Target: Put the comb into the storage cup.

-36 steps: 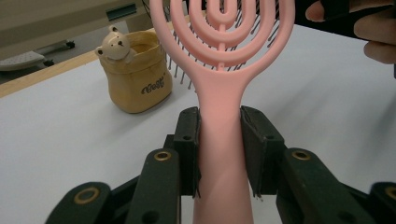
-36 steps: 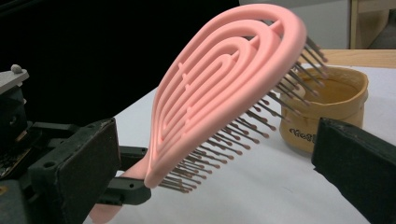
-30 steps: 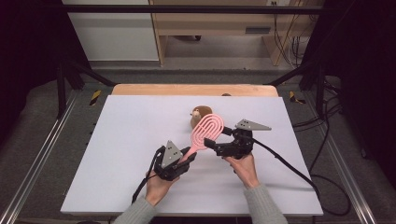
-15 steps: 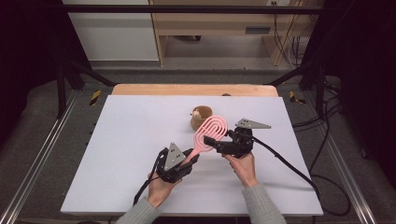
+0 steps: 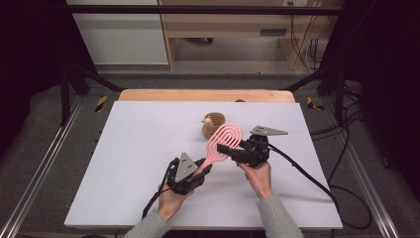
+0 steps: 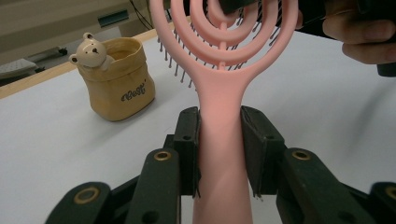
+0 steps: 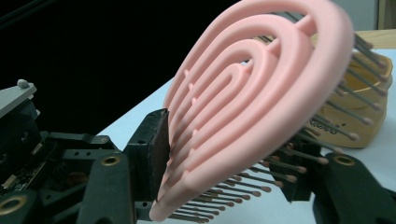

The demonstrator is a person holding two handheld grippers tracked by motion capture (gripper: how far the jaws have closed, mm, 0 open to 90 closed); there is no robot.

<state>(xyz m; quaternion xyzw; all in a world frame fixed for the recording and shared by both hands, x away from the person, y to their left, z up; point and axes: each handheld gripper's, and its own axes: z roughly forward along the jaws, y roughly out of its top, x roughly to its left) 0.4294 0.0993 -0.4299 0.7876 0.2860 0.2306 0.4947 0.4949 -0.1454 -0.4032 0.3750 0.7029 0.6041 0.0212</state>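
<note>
Pink hairbrush [image 5: 222,144] bridges both grippers (palms up): left gripper [image 5: 200,171], right gripper [image 5: 229,151].

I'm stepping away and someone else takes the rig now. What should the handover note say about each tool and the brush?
Left tool: shut on the handle of the pink hairbrush, holding it above the white table.
Right tool: jaws have just been closing around the brush head, one pad on its back, the other among the bristles; firm grip not certain.
Bear-topped tan pot: upright just beyond the brush, untouched.
Done: brush lifted, both tools on it.
Left: probably confirm the right grip, then release the left.
</note>
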